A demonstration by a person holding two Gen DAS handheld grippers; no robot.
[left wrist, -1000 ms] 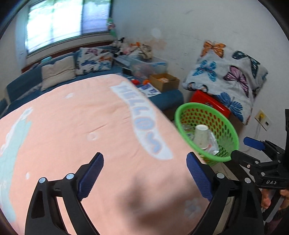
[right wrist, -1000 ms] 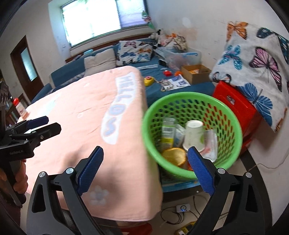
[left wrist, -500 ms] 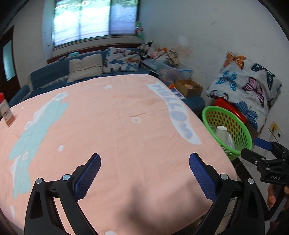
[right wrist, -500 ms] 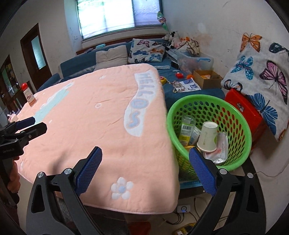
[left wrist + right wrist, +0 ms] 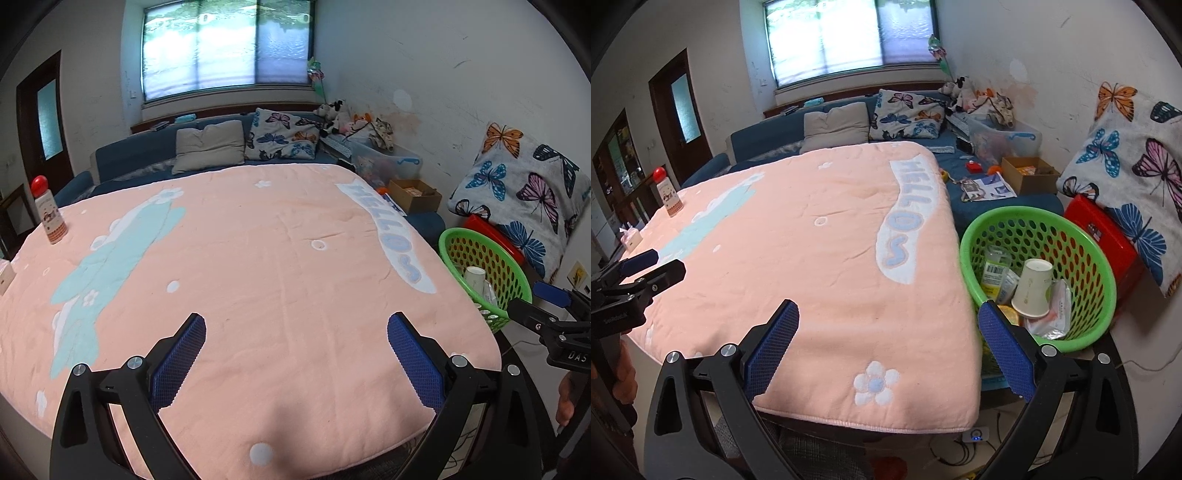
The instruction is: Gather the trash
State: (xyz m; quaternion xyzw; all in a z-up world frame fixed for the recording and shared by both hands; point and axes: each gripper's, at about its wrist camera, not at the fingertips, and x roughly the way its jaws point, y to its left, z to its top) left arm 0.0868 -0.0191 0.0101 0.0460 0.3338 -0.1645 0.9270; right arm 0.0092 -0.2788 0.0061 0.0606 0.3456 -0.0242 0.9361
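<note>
A green perforated basket (image 5: 1082, 229) stands just off the right edge of the table and holds a paper cup (image 5: 1034, 288), a small bottle (image 5: 995, 269) and crumpled wrappers (image 5: 1058, 314). The left wrist view shows the same basket (image 5: 513, 273) at far right. My left gripper (image 5: 295, 354) is open over the near part of the pink cloth (image 5: 258, 258), nothing between its fingers. My right gripper (image 5: 888, 343) is open above the table's near right corner, its right finger beside the basket rim. Each gripper appears at the edge of the other's view.
A red-capped bottle (image 5: 50, 214) stands at the table's far left, with a small box (image 5: 629, 238) near it. Behind are a blue sofa (image 5: 775, 147) with cushions, a clear bin (image 5: 1008, 138), a cardboard box (image 5: 1028, 175), a red crate (image 5: 1104, 236) and a butterfly blanket (image 5: 1134, 155).
Both grippers have drawn back and up from the basket, so more of the table shows. The left view has swung left, and the red-capped bottle has come into sight. Both stay open.
</note>
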